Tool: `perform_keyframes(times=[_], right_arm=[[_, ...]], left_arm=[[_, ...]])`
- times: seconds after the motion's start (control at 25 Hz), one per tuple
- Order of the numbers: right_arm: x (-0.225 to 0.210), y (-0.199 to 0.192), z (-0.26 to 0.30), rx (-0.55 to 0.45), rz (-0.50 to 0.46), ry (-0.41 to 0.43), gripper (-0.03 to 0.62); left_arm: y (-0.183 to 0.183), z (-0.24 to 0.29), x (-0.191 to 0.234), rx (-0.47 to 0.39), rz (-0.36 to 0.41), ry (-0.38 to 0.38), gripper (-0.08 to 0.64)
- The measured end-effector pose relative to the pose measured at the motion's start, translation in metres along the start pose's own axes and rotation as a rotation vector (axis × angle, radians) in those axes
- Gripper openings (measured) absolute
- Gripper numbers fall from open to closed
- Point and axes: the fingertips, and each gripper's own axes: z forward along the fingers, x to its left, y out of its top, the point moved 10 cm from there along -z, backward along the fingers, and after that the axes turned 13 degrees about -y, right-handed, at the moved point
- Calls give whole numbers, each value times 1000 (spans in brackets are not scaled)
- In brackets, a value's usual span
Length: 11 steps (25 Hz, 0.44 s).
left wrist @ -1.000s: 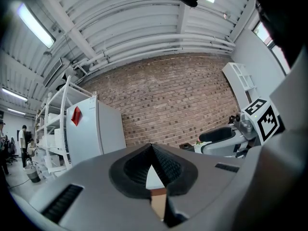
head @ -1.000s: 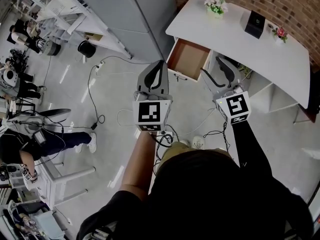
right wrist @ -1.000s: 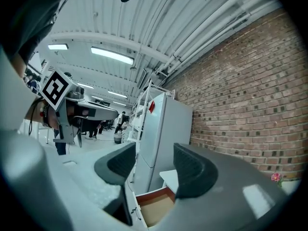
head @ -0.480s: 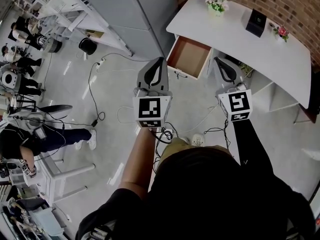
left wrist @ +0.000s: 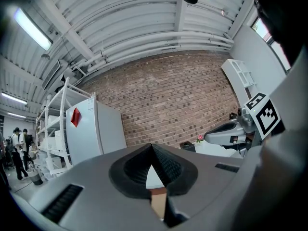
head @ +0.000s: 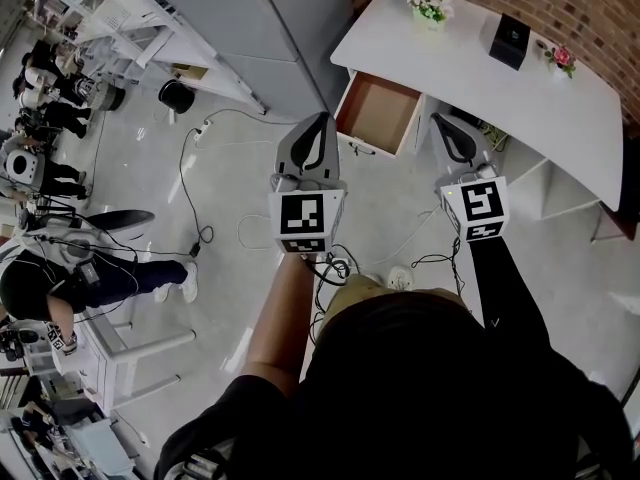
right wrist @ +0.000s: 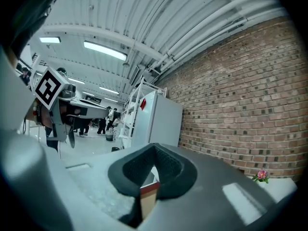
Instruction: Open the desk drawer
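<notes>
Located black box between white-flowered pot and pink flower near brick wall; found cables trailing across floor.

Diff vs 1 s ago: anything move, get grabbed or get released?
The right gripper closed its fingers on nothing: they stood apart a second ago and now meet. It also drifted slightly rightward in the head view. Unchanged: the left gripper is shut and empty, and the drawer is pulled out of the desk.

Bright even light, fisheye-warped edges.
</notes>
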Motion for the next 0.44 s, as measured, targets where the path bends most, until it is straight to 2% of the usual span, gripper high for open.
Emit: perform_keyframes(times=[0.44], right_arm=[[5,-1,4,3,-12,18,0]], left_arm=[[-1,0,0,-8,-5,-6,5]])
